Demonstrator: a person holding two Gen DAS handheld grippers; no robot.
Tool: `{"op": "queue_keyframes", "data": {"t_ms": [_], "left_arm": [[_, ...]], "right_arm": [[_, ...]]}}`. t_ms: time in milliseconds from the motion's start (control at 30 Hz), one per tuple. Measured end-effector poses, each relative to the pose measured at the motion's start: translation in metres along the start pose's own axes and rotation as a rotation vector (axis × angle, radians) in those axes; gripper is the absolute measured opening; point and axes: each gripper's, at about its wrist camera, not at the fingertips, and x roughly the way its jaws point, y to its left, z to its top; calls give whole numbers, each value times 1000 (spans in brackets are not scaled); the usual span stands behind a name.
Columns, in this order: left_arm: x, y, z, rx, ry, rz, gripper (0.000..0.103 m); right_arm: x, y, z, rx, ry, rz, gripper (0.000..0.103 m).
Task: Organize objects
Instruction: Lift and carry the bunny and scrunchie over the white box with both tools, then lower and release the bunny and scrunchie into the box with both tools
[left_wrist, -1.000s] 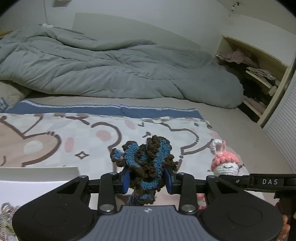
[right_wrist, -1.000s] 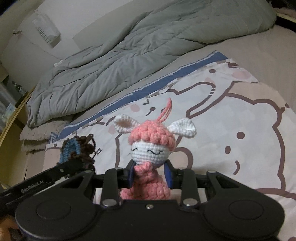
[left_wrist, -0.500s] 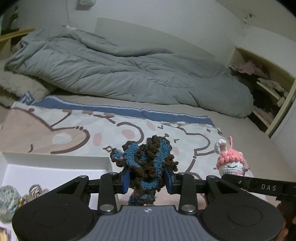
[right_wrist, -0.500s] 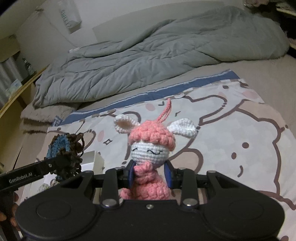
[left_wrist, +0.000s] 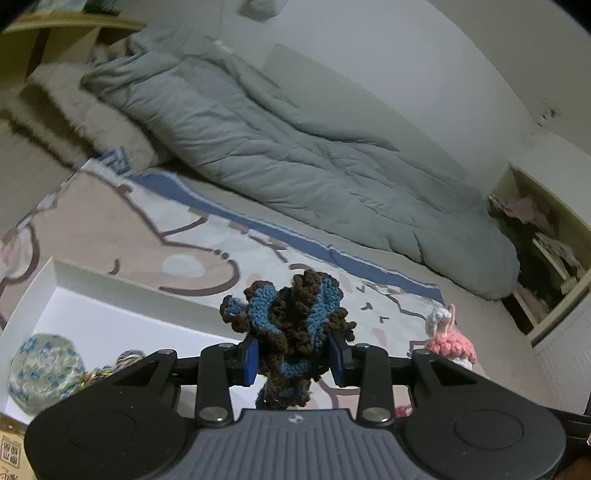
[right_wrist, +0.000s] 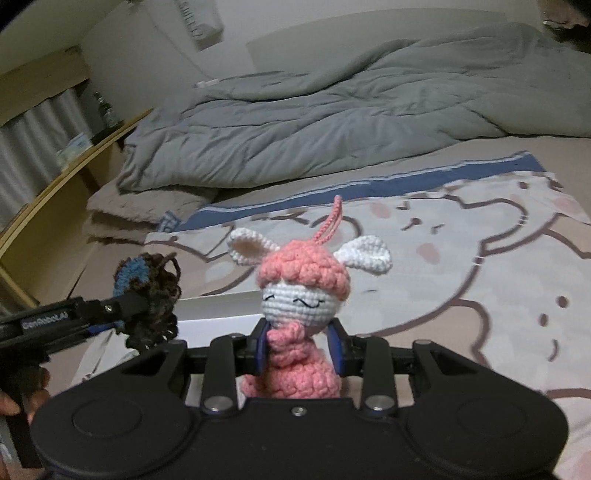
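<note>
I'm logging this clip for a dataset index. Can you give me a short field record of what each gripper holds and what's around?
left gripper: shut on blue and brown crochet piece
right gripper: shut on pink crochet bunny doll
doll pose: upright, held by the body, head above the pads
white box: open, at the left; a mottled blue-green ball lies inside
surface: cartoon-print blanket on a bed
background: grey duvet

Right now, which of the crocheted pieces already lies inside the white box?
The pale blue-speckled crochet ball lies inside the white box; the other two are held in the grippers.
</note>
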Motion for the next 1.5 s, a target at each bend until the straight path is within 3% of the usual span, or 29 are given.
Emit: {"op": "queue_keyframes", "data": {"t_ms": [300,667,933,1133,1233,1500], "left_arm": [[27,35,-11,-51,113,47,38],[72,56,-30,63,255,155,38],[78,77,-25,105,241,248,38],[78,78,-26,141,272,219,38],[76,75,-29,163,292,202,38],[78,65,-35,224,312,172,39]], "right_arm": [[37,40,8,-68,19,68,34],[89,68,-4,-194,69,85,34],[123,82,-19,-365,137,64,34],[131,98,-31,-547,131,56,37],[127,98,-29,-526,89,70,54],[121,90,-19,-470,90,63,51]]}}
